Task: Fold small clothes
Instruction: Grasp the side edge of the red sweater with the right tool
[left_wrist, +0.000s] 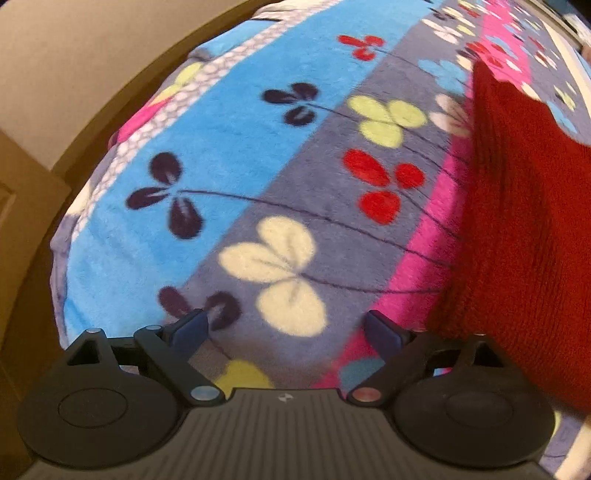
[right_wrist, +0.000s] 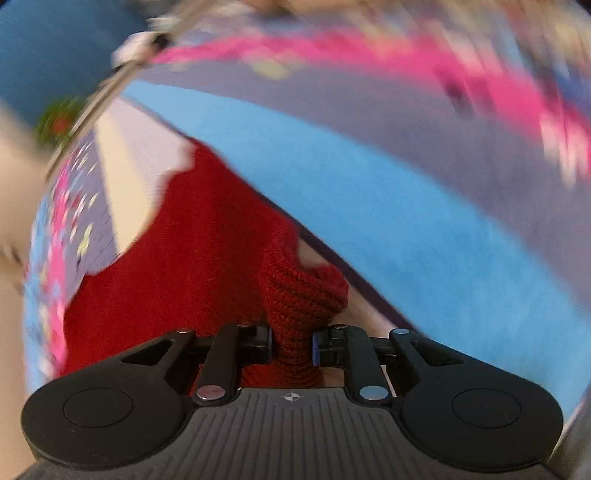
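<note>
A red knitted garment (left_wrist: 524, 229) lies on a flowered fleece blanket (left_wrist: 258, 177), at the right of the left wrist view. My left gripper (left_wrist: 286, 325) is open and empty, low over the blanket, just left of the garment's edge. In the right wrist view my right gripper (right_wrist: 291, 345) is shut on a bunched fold of the red garment (right_wrist: 299, 295). The rest of the garment (right_wrist: 177, 258) hangs or spreads to the left below it. That view is blurred by motion.
The blanket (right_wrist: 369, 192) covers a bed with blue, grey and pink stripes. A brown bed frame edge (left_wrist: 110, 96) and a beige wall (left_wrist: 55, 55) lie to the left. A blue surface (right_wrist: 55, 44) shows at the upper left of the right wrist view.
</note>
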